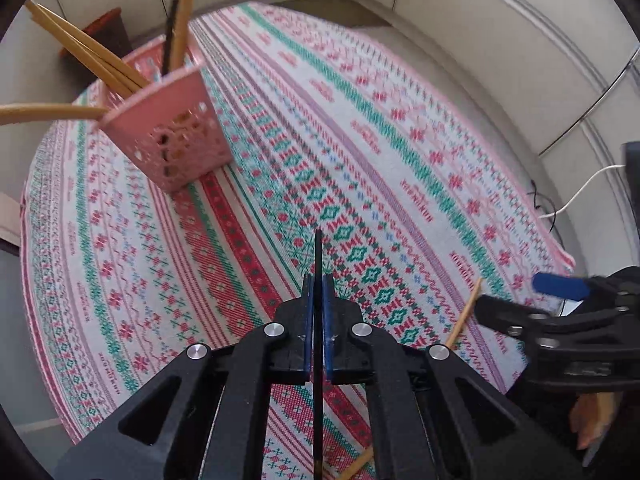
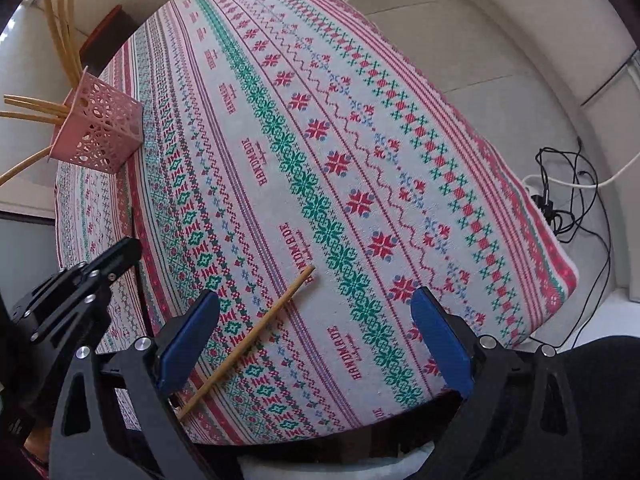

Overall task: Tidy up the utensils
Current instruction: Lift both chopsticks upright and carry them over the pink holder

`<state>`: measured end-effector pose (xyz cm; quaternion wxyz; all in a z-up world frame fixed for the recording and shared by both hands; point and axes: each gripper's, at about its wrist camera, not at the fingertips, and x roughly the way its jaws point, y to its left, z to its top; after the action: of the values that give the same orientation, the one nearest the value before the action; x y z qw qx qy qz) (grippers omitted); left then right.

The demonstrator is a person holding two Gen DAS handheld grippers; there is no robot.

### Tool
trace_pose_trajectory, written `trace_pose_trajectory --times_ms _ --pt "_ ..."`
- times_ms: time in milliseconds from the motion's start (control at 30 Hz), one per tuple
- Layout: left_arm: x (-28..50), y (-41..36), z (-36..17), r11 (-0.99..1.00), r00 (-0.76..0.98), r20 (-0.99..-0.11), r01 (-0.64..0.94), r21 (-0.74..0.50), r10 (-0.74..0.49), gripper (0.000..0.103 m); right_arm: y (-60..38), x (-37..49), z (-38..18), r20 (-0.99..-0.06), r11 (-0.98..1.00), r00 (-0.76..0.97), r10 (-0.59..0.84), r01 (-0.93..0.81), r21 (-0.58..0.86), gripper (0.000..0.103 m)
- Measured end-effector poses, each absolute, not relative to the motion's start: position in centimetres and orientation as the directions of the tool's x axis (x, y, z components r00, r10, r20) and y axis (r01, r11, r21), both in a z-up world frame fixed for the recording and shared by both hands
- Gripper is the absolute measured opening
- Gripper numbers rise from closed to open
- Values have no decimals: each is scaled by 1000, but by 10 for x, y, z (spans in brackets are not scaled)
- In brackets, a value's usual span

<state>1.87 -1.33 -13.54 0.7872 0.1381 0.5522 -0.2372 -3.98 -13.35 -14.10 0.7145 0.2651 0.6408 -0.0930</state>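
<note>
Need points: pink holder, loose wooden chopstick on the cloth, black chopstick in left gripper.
pink holder [image 2: 106, 136]: right wrist view, perforated side wall.
loose wooden chopstick [image 2: 256, 332]: right wrist view, mid-shaft, lying on the tablecloth.
black chopstick [image 1: 318, 264]: left wrist view, shaft above the pads.

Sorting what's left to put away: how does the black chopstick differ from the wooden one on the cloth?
The black chopstick is dark and clamped in the left claw; the wooden chopstick is pale tan and lies loose on the tablecloth, between the right claw's open jaws. Both are thin, straight sticks.

A patterned tablecloth [image 2: 340, 128] covers the table, bearing a pink basket [image 2: 100, 132] and a wooden chopstick [image 2: 248, 340].
</note>
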Motion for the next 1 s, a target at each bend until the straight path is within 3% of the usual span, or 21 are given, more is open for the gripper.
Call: trace_pose_trajectory --times_ms 100,167,267,300,333,367,467,767,1000 --pt "14 -5 -118 854 324 -916 520 -37 -237 3 -122 -36 -149 -973 835 137 185 500 229 82" --pt "13 1 -106 861 351 -905 508 -33 -242 3 -113 -31 -157 -977 830 111 183 515 214 69" --pt "18 10 -97 874 379 -893 485 -32 -243 3 -93 -28 -160 -985 840 127 114 518 164 67" --pt "18 12 -95 878 387 -890 477 -32 -243 3 -87 -28 -159 -987 839 138 80 525 141 61" --pt "19 17 -92 882 395 -885 469 -35 -245 3 -82 -28 -158 -988 840 146 55 528 125 45" --pt "21 20 -89 886 403 -881 461 -38 -248 3 -76 -27 -158 -988 848 151 26 520 102 36" --pt "21 26 -78 891 430 -863 450 -49 -265 3 -70 -23 -156 -980 843 199 17 525 121 15" --pt "5 38 -46 864 509 -756 483 -144 -411 3 -100 -14 -134 -887 784 400 232 463 414 5" --pt "-13 46 -28 863 553 -692 458 -213 -464 3 -116 -36 -70 -779 809 566 269 306 502 5"
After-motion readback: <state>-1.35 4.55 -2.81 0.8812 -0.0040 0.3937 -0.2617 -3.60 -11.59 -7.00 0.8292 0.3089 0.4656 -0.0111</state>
